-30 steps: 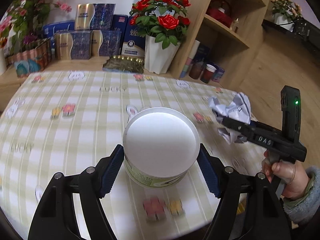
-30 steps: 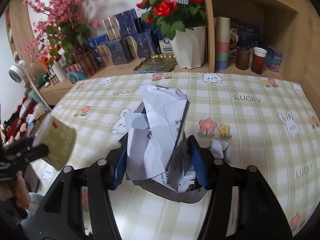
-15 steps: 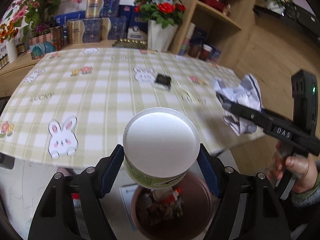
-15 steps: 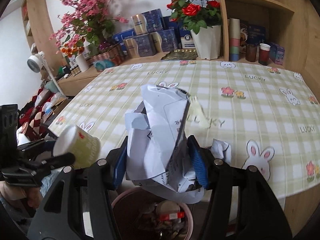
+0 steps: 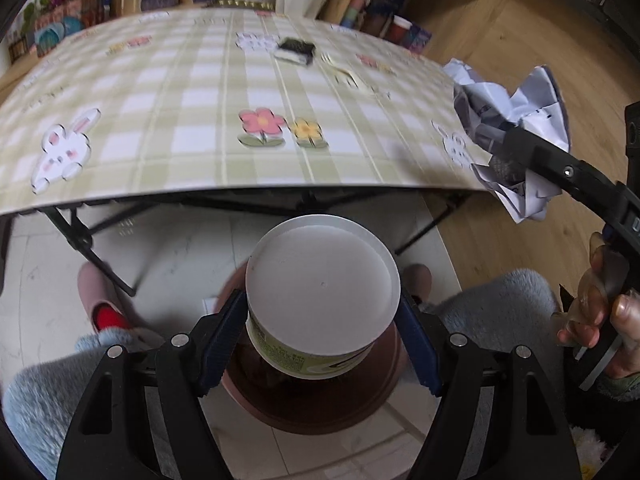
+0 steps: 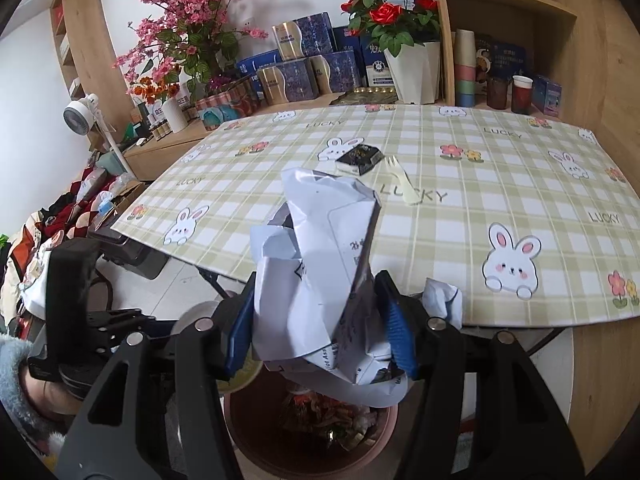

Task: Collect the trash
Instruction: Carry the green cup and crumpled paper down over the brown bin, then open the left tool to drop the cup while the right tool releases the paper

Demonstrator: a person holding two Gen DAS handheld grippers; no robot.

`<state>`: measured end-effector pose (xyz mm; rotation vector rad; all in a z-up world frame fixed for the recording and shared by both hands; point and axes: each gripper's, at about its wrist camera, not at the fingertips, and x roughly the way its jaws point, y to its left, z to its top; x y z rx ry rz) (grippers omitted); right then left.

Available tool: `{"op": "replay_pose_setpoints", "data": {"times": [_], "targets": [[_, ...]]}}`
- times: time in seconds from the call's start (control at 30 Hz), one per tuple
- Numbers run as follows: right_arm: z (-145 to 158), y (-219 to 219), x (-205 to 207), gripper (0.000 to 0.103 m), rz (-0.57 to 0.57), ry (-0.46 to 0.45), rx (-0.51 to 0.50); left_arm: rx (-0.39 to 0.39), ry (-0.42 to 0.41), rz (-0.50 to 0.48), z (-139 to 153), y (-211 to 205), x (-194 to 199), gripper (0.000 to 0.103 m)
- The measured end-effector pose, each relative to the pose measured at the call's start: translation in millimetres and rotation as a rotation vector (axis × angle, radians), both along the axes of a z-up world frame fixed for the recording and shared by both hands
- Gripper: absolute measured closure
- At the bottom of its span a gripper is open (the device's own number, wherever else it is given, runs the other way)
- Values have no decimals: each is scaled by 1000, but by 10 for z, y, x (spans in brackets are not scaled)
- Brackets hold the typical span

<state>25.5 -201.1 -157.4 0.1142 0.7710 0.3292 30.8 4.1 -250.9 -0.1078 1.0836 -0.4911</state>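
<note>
My left gripper [image 5: 322, 340] is shut on a round paper tub [image 5: 322, 284] with a white base and green side, held just above a brown trash bin [image 5: 320, 408] on the floor. My right gripper [image 6: 320, 340] is shut on a crumpled white paper wad [image 6: 320, 264], held above the same bin [image 6: 256, 432], which holds food scraps. In the left wrist view the right gripper [image 5: 520, 152] with the wad [image 5: 532, 104] is at the right, off the table edge. A black wrapper [image 6: 358, 157] and a pale plastic fork [image 6: 404, 184] lie on the table.
The table [image 6: 480, 208] has a green checked cloth with rabbits and flowers; its front edge overhangs the bin. Black folding table legs [image 5: 80, 248] stand behind the bin. Boxes, flower pots and cups line the shelf behind. My slippered feet [image 5: 100, 304] flank the bin.
Both grippers have pulled back off the table and dropped lower, each keeping its load. The tub and the paper wad now hang over the bin.
</note>
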Motion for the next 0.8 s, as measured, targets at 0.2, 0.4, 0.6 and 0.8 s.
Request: {"op": "replay_pose_setpoints", "data": {"times": [0.2, 0.4, 0.6, 0.8], "targets": [[-50, -89, -82, 45, -18, 14, 12, 1, -8, -8, 27, -83, 8, 14], [-142, -84, -69, 45, -7, 41, 20, 1, -117, 122, 253, 135, 53, 8], [-334, 35, -56, 45, 38, 106, 16, 39, -254, 272, 497, 408, 97, 6], [-473, 135, -58, 43, 66, 152, 11, 28, -277, 376, 508, 644, 124, 6]]}}
